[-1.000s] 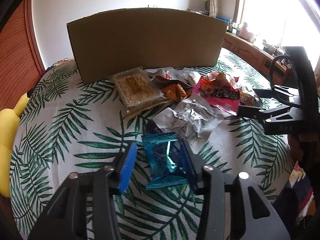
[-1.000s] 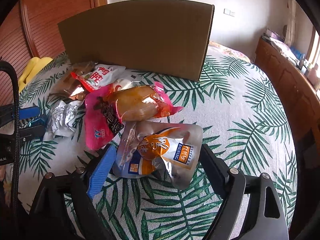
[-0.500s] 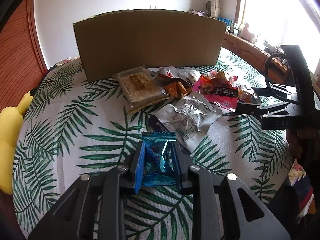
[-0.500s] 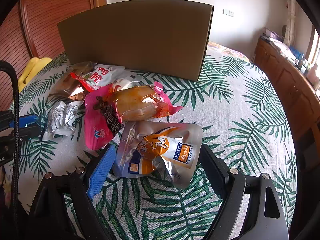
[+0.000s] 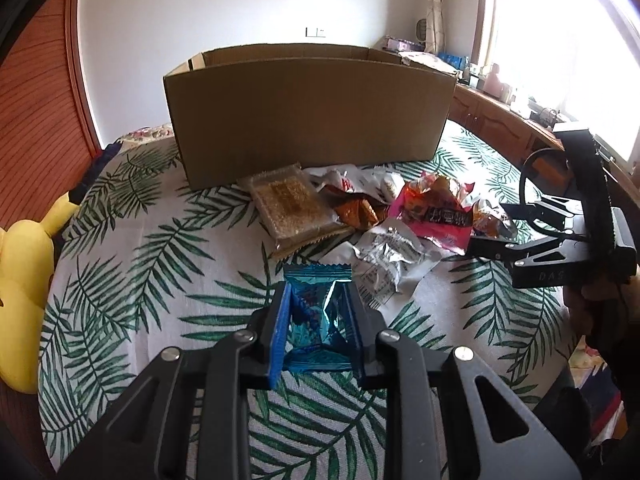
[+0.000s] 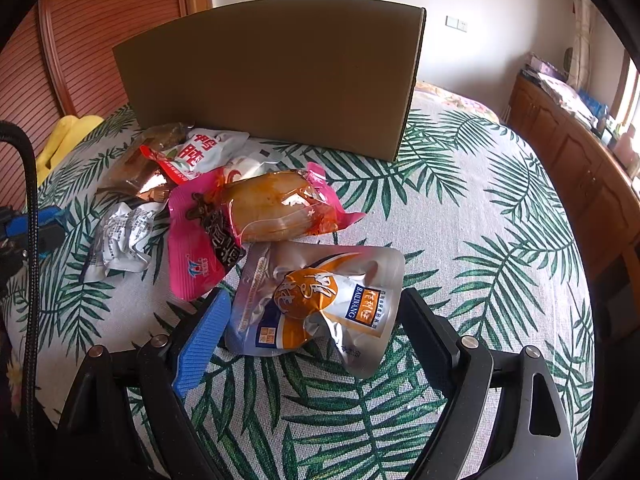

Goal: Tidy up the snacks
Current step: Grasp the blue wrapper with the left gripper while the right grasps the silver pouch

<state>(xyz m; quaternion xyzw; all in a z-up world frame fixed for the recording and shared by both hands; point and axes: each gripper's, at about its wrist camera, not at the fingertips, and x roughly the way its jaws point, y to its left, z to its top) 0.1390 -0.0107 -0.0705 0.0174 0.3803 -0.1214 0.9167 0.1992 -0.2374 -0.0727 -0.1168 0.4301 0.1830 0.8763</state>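
My left gripper (image 5: pixel 318 308) is shut on a blue foil snack packet (image 5: pixel 316 320) and holds it above the leaf-print cloth. An open cardboard box (image 5: pixel 308 112) stands behind the snack pile. My right gripper (image 6: pixel 316 320) is open, its fingers on either side of a silver and orange pouch (image 6: pixel 320 300) lying on the cloth. Beyond it lie a pink packet with an orange sausage pack (image 6: pixel 276 208), a crumpled silver wrapper (image 6: pixel 120 236) and a red and white packet (image 6: pixel 200 152). The right gripper also shows in the left wrist view (image 5: pixel 492 232).
A clear pack of brown biscuits (image 5: pixel 288 204) lies in front of the box. A yellow plush toy (image 5: pixel 24 272) sits at the left edge of the bed. A wooden cabinet (image 6: pixel 580 168) runs along the right side. The box also shows in the right wrist view (image 6: pixel 276 80).
My left gripper closed on the blue packet and lifted it, so the view rose and the box's open top came into sight. The right gripper has stayed open around the silver pouch.
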